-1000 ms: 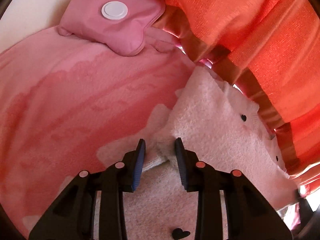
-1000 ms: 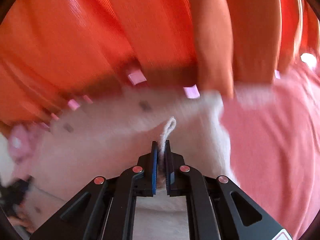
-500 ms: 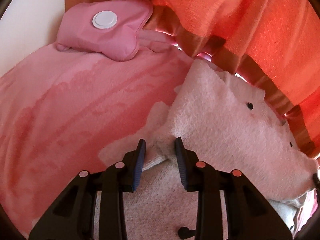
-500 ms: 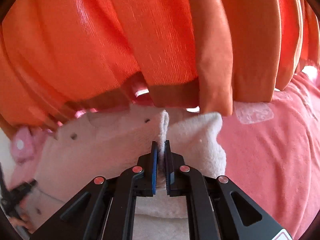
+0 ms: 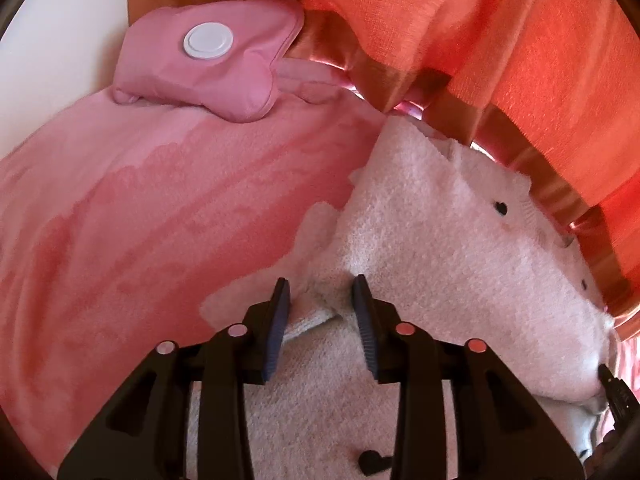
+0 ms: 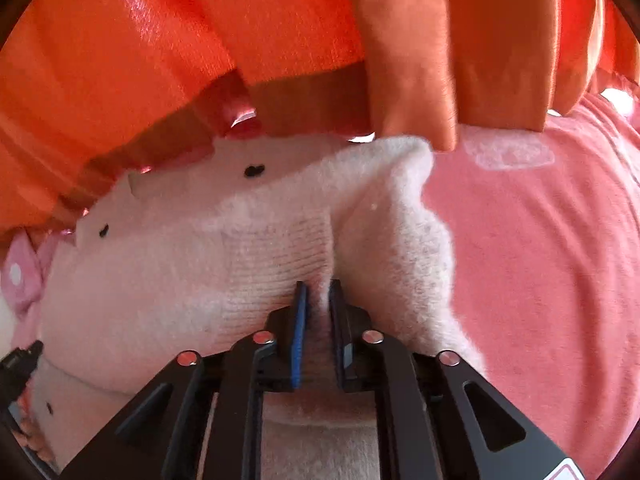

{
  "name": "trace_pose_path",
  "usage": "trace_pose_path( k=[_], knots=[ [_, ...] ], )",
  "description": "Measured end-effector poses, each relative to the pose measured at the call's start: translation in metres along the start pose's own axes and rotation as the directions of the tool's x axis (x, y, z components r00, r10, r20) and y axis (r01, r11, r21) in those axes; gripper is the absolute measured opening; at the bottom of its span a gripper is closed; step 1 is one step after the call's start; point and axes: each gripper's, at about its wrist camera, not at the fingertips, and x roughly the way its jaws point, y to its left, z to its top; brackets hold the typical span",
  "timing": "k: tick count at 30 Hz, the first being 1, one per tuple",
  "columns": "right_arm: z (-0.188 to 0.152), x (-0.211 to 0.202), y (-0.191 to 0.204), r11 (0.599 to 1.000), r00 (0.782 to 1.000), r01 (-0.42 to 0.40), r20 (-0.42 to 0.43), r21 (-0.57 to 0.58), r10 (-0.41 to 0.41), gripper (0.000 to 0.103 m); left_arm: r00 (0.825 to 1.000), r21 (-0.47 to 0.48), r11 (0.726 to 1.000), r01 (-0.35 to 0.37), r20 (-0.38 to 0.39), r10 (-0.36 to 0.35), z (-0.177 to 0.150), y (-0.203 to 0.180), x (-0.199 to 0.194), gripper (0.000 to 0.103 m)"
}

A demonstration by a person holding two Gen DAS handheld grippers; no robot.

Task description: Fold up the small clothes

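We see orange curtains (image 5: 500, 40) hanging behind a pink bedspread (image 5: 140, 220). On the bedspread lies the pale pink fluffy garment (image 5: 460, 272), partly folded over itself, dotted with small black hearts; in the left wrist view its long axis runs from lower left toward upper right, along the curtain's hem. A pink pouch (image 5: 212, 64) with a white round cap rests well apart, at the bedspread's far edge. Our left gripper (image 5: 320, 316) has its jaws parted around a rumpled fold, not pinching it. Our right gripper (image 6: 318, 312) has its jaws clenched on a pinch of the garment.
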Motion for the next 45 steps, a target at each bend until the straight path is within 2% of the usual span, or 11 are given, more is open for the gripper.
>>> trace_pose_path(
  k=[7, 10, 14, 21, 23, 25, 26, 28, 35, 39, 45],
  knots=[
    [-0.05, -0.115, -0.045, 0.995, 0.997, -0.071, -0.018, 0.069, 0.072, 0.055, 0.998, -0.003, 0.999, 0.046, -0.051, -0.046, -0.019, 0.027, -0.066, 0.083],
    [-0.11, -0.14, -0.076, 0.999, 0.98, -0.049, -0.195, 0.014, 0.051, 0.056, 0.986, -0.003, 0.995, 0.096, -0.135, -0.096, -0.055, 0.065, -0.098, 0.086],
    [-0.175, -0.15, -0.102, 0.993, 0.907, -0.111, -0.406, 0.037, 0.116, 0.056, 0.94, 0.009, 0.993, 0.121, -0.324, -0.112, -0.103, 0.101, -0.109, 0.086],
    [-0.189, -0.143, -0.092, 0.971, 0.85, -0.212, -0.468, 0.115, 0.241, 0.058, 0.894, -0.057, 0.976, 0.208, -0.394, -0.214, -0.136, 0.097, -0.122, 0.086],
    [-0.188, -0.135, -0.086, 0.98, 0.86, -0.167, -0.468, 0.112, 0.201, 0.048, 0.917, -0.01, 0.986, 0.165, -0.368, -0.157, -0.139, 0.087, -0.125, 0.078],
    [-0.181, -0.138, -0.077, 0.983, 0.88, -0.156, -0.438, 0.099, 0.184, 0.012, 0.918, 0.033, 0.984, 0.176, -0.368, -0.152, -0.142, 0.077, -0.13, 0.018],
    [-0.18, -0.144, -0.075, 0.979, 0.89, -0.166, -0.409, 0.117, 0.2, 0.012, 0.907, 0.024, 0.979, 0.204, -0.381, -0.18, -0.142, 0.076, -0.132, 0.008],
    [-0.173, -0.161, -0.072, 0.97, 0.908, -0.199, -0.345, 0.14, 0.236, 0.011, 0.891, -0.039, 0.963, 0.268, -0.37, -0.263, -0.137, 0.082, -0.147, 0.008],
    [-0.193, -0.275, -0.078, 0.982, 0.976, -0.186, -0.117, -0.003, 0.185, 0.007, 0.906, 0.064, 0.931, 0.359, -0.265, -0.331, -0.137, 0.103, -0.243, 0.006],
    [-0.233, -0.319, -0.106, 0.989, 0.981, -0.142, -0.14, -0.034, 0.136, 0.007, 0.901, 0.142, 0.917, 0.372, -0.294, -0.32, -0.176, 0.12, -0.29, 0.006],
    [-0.3, -0.391, -0.124, 0.988, 0.969, -0.107, -0.235, -0.113, 0.078, 0.007, 0.854, 0.137, 0.911, 0.389, -0.423, -0.302, -0.246, 0.152, -0.356, 0.006]
  ],
)
